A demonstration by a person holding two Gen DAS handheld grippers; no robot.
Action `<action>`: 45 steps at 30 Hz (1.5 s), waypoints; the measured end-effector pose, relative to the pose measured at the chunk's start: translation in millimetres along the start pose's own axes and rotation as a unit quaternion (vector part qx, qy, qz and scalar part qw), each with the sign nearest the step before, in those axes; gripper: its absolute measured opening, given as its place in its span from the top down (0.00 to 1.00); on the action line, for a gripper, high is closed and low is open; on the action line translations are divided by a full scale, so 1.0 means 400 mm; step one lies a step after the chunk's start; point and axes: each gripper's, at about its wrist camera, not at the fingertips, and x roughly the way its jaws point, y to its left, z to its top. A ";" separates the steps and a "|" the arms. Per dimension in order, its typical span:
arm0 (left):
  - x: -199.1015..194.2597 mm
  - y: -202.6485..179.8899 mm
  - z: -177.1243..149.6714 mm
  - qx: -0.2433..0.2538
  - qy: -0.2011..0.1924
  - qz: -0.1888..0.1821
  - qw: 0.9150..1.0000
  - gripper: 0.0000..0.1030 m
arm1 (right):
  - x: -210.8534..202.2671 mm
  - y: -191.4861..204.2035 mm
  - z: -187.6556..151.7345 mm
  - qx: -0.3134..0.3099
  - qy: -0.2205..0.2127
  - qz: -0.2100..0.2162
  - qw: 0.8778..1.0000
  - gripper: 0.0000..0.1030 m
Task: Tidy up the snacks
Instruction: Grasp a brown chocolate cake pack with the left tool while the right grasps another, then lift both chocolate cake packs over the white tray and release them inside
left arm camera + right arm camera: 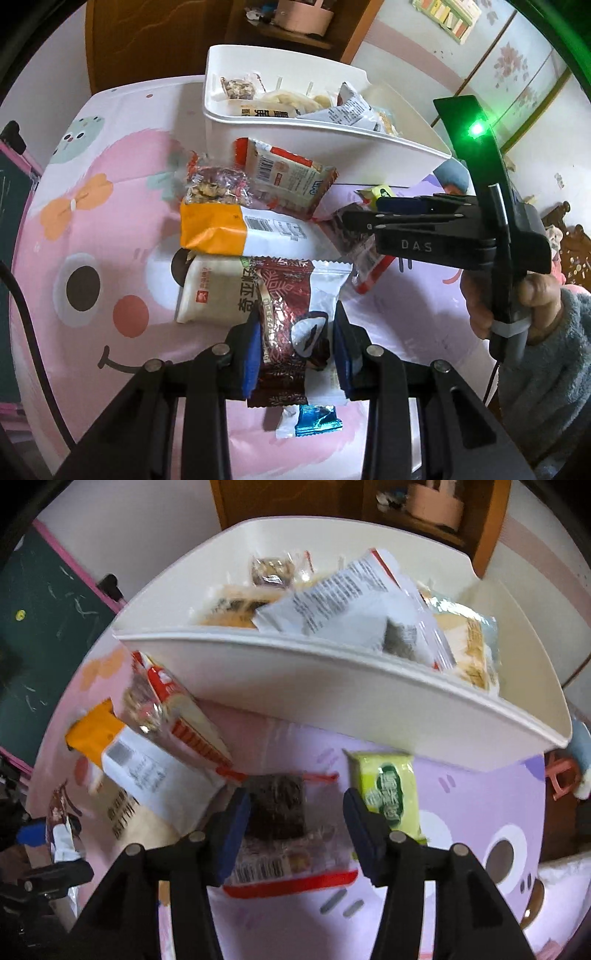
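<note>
Your left gripper [295,350] clamped on dark-red snowflake packet [286,314], lifted over pink cartoon cloth [92,221]. Blue foil candy [317,424] beneath it. Your right gripper [291,827]: jaws apart, straddling clear red-edged packet [284,834], pads not pressing. Green packet [388,794] just beside. Farther: loose snack pile, then white bin [314,136] part-filled with snacks.

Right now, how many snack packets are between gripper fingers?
2: the snowflake packet clamped in the left gripper, and the dark red-edged packet lying inside the open right gripper. None looks hidden.
</note>
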 end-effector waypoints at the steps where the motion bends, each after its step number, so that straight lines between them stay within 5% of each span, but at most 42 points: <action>1: 0.001 0.002 0.000 -0.003 0.001 -0.002 1.000 0.69 | 0.004 0.004 -0.001 -0.003 0.005 0.001 1.000 0.49; 7: 0.000 -0.001 0.003 -0.006 -0.001 -0.004 1.000 0.69 | 0.016 0.009 0.024 0.002 0.024 0.033 0.999 0.48; 10: -0.004 0.004 0.000 -0.010 -0.002 -0.007 1.000 0.69 | 0.036 0.008 0.026 0.027 0.042 0.068 0.996 0.28; 19: 0.007 0.009 -0.001 -0.017 0.004 -0.010 1.000 0.69 | 0.070 0.053 0.023 0.018 0.043 0.021 0.999 0.25; 21: 0.007 0.008 -0.001 -0.018 0.003 -0.011 1.000 0.69 | 0.073 0.064 0.021 0.017 0.040 0.012 0.999 0.28; 23: 0.007 0.009 -0.001 -0.018 0.002 -0.009 1.000 0.69 | 0.070 0.075 0.016 0.013 0.033 0.000 0.999 0.47; 36: -0.048 0.006 -0.005 -0.019 -0.019 -0.021 0.999 0.69 | 0.001 0.033 -0.088 0.054 0.022 0.039 0.998 0.57; 45: -0.151 -0.047 0.070 0.006 -0.054 -0.015 0.998 0.69 | -0.160 -0.024 -0.111 0.076 -0.030 0.037 0.996 0.57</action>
